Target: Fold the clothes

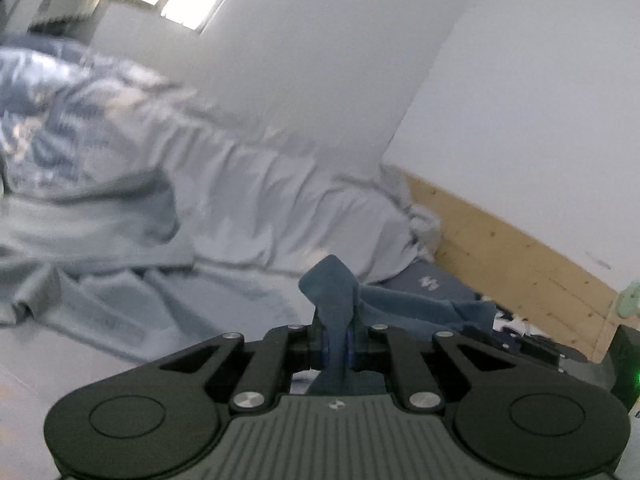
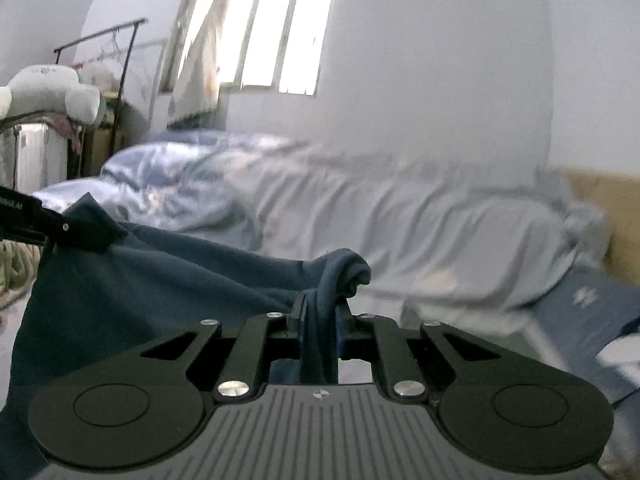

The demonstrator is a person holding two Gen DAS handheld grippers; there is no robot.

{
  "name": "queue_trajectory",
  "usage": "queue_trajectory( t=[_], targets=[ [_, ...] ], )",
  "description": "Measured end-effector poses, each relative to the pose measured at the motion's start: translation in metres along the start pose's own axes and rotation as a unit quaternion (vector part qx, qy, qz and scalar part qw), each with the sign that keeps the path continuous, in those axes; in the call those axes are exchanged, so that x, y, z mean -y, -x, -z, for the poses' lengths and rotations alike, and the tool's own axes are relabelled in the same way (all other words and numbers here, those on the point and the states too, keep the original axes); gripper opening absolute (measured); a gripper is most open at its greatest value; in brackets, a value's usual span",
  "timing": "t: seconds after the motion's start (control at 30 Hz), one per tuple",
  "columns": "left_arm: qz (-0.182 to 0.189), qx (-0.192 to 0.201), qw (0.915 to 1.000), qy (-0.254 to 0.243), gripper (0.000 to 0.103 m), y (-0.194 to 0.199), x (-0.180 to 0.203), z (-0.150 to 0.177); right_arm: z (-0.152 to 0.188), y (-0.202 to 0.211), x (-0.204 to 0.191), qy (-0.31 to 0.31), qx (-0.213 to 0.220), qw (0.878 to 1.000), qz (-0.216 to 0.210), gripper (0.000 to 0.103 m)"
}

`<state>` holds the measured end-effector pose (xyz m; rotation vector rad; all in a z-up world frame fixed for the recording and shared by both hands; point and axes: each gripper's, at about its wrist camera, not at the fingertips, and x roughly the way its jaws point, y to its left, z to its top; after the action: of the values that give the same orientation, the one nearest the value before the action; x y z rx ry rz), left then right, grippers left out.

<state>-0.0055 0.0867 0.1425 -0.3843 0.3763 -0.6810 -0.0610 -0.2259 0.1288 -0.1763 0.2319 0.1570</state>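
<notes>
A dark blue garment (image 2: 152, 280) hangs stretched in the air between my two grippers, above a bed. My left gripper (image 1: 338, 336) is shut on one bunched corner of the dark blue garment (image 1: 332, 292), which pokes up past the fingertips. My right gripper (image 2: 320, 320) is shut on another rolled edge of it. In the right wrist view the left gripper (image 2: 60, 228) shows at the far left, pinching the cloth's other corner. The fabric sags between them and drops below the right gripper's body.
A bed with a pale grey sheet (image 2: 420, 232) and a crumpled blue patterned duvet (image 1: 60, 128) lies ahead. A wooden bed board (image 1: 520, 264) runs along the white wall. A folded dark blue item (image 2: 592, 312) rests at the right. A clothes rack (image 2: 120, 60) and plush toy (image 2: 48, 88) stand far left.
</notes>
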Motion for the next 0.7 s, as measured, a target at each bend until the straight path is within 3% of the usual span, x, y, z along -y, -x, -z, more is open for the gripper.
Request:
queue_trajectory(
  t=[0.43, 0.7],
  targets=[
    [0.064, 0.08, 0.9936, -0.046, 0.005, 0.081, 0.12, -0.045, -0.057, 0.143, 0.002, 0.012, 0.126, 0.991, 0.05, 0.01],
    [0.103, 0.104, 0.9869, -0.068, 0.005, 0.062, 0.177, -0.082, -0.109, 0.193, 0.035, 0.052, 0.181, 0.979, 0.083, 0.01]
  ],
)
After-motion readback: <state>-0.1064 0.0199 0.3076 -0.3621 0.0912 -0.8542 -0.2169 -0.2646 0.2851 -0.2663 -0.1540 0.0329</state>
